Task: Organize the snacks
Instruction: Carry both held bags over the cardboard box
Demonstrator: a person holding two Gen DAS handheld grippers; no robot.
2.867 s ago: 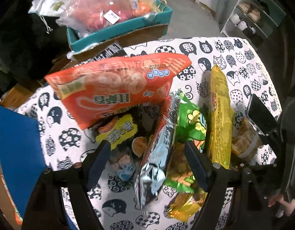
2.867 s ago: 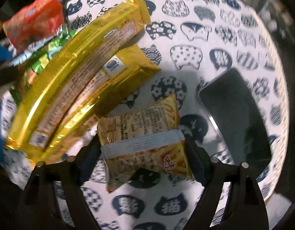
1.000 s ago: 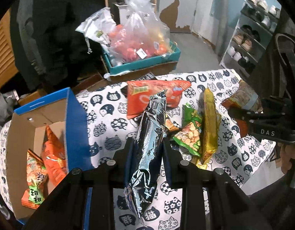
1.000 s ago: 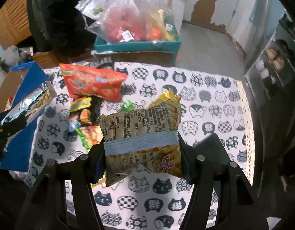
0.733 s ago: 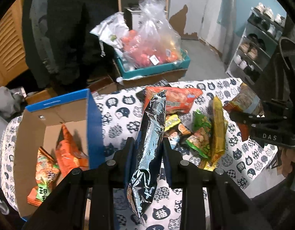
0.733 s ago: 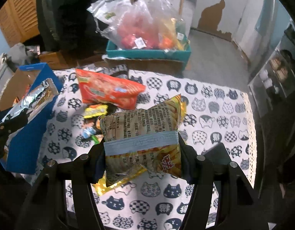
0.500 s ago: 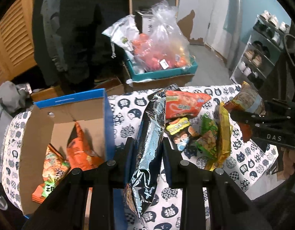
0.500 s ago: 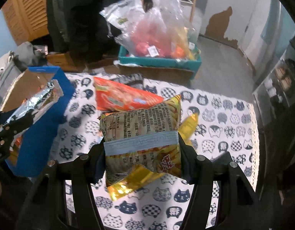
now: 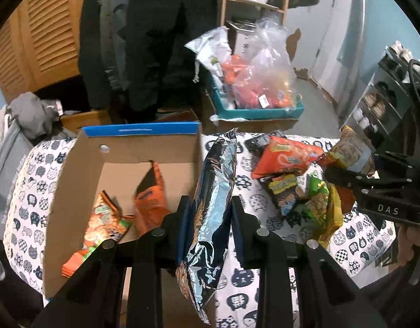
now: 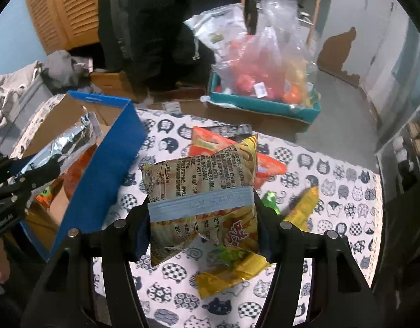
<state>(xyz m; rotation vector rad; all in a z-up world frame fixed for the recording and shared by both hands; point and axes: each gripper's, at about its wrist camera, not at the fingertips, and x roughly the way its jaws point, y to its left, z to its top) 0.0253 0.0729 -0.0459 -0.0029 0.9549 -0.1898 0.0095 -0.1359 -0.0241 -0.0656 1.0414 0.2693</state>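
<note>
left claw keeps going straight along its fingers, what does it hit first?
Probably the blue cardboard box: the left claw, shut on the silver snack bag, points down at the box's right wall and open interior. Depth is unclear; it could clear the wall and meet the orange bag inside.

Both grippers have lifted their packets off the cat-print table (image 10: 346,191); the silver packet (image 9: 212,205) now hangs beside the blue cardboard box (image 9: 73,191).
</note>
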